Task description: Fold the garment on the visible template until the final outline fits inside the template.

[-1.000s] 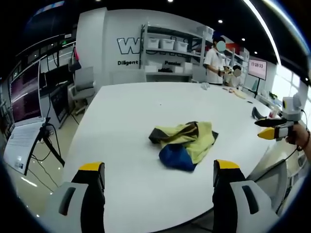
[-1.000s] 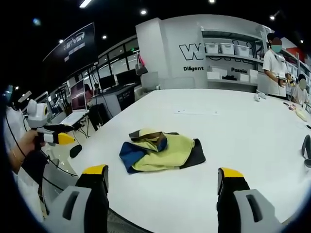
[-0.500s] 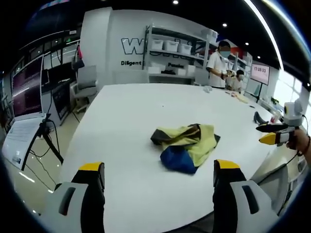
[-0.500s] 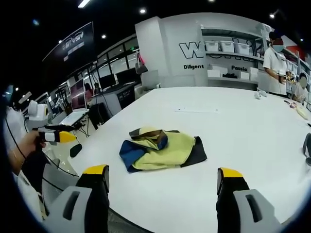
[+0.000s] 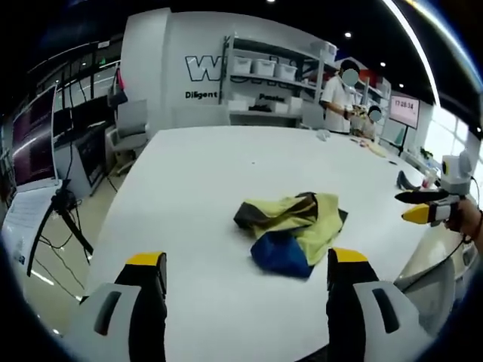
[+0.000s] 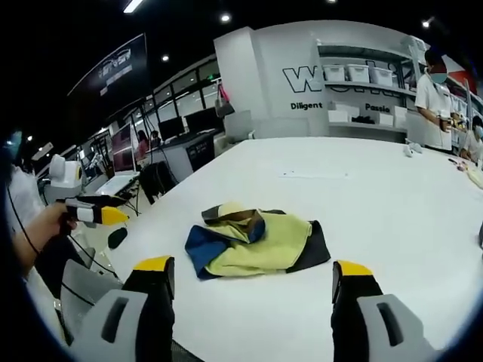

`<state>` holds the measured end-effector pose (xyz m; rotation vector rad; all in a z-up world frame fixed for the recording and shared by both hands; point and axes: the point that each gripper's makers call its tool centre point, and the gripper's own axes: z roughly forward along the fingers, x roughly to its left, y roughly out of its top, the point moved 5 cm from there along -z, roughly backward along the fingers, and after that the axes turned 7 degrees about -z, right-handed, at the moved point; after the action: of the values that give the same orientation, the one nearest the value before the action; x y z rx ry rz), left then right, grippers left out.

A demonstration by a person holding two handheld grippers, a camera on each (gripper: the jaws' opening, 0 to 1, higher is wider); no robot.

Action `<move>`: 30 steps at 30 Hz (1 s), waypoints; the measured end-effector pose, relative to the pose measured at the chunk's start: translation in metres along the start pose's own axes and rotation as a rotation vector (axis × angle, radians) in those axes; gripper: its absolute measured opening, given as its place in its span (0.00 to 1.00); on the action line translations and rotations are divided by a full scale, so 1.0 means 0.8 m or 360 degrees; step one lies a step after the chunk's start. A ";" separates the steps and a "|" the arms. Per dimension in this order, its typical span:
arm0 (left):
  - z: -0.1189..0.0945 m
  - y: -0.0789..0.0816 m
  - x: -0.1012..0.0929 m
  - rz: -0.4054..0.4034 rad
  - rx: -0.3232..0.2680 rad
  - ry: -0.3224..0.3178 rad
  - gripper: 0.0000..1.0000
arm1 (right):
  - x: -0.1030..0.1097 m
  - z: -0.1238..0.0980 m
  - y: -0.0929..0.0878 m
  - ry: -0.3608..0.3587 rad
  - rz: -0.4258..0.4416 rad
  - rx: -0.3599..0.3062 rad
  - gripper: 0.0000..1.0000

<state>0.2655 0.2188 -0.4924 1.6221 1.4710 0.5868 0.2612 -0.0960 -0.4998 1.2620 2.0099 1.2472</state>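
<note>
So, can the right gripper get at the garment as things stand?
Probably yes. The right gripper is open and points at the crumpled garment on the white table, with bare tabletop between them. The left gripper is held off to the side, not in the way.

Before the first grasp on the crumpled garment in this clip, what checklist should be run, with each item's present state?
1. Crumpled yellow, blue and dark fabric garment fully visible on the white table: ok.
2. Left gripper open, holding nothing: ok.
3. Right gripper open, holding nothing: ok.
4. Garment spread flat for folding: not ok, bunched.
5. Template outline visible on the table: cannot tell.
6. Both grippers apart from the garment: ok.
</note>
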 end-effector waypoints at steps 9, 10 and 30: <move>0.039 0.006 0.015 0.0015 0.0040 0.0006 0.79 | -0.006 0.039 0.007 0.0040 0.0013 0.0020 0.78; 0.044 0.006 0.017 0.0018 0.0040 0.0008 0.78 | -0.006 0.046 0.008 0.0047 0.0006 0.0025 0.77; 0.153 -0.004 0.043 0.0177 0.0150 0.0015 0.65 | 0.003 0.149 -0.002 0.0195 0.0047 0.0104 0.64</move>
<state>0.3689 0.2185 -0.5664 1.7854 1.4409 0.5955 0.3486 -0.0400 -0.5589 1.2781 2.1414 1.3111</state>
